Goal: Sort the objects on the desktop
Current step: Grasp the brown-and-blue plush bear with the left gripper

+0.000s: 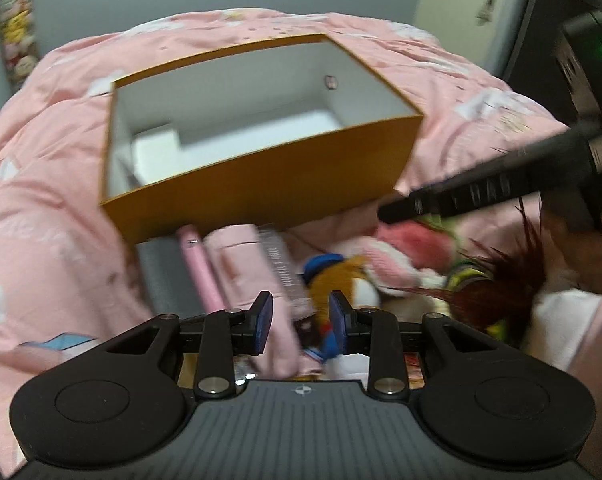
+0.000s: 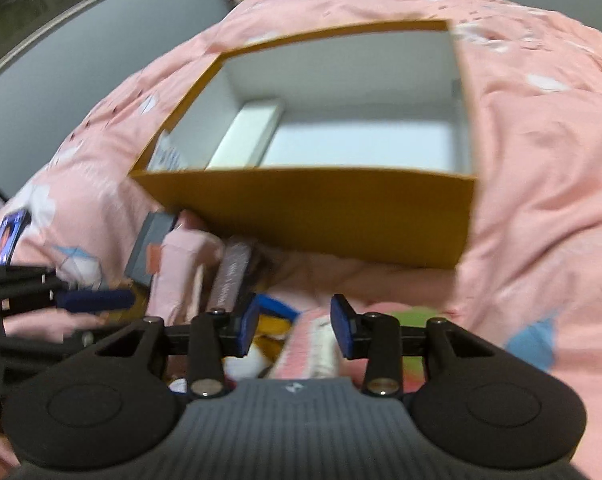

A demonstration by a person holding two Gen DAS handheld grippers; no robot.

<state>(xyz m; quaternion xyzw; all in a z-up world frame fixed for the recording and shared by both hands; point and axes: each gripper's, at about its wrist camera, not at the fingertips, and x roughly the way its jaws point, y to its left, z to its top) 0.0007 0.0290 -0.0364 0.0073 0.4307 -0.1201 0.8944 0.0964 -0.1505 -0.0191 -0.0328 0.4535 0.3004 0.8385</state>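
An orange box (image 1: 261, 184) (image 2: 321, 208) with a white inside stands open-topped on the pink bedspread. In front of it lies a pile: a grey box (image 1: 169, 272) (image 2: 151, 248), a pink box (image 1: 241, 264) (image 2: 181, 264), a striped narrow box (image 1: 279, 264) (image 2: 231, 276), a duck plush (image 1: 329, 276), a pink-and-white knit piece (image 1: 397, 256) (image 2: 309, 344) and a red feathery thing (image 1: 497, 292). My left gripper (image 1: 301, 322) hangs open just above the pink box and the duck. My right gripper (image 2: 295, 330) is open over the knit piece, gripping nothing.
The pink bedspread (image 1: 61, 160) (image 2: 541, 160) is rumpled around the box. A phone (image 2: 9, 236) lies at the far left. The right gripper's black finger (image 1: 461, 192) crosses above the pile, and the left gripper's blue pad (image 2: 97, 300) shows beside the pile. A door (image 1: 485, 4) stands behind.
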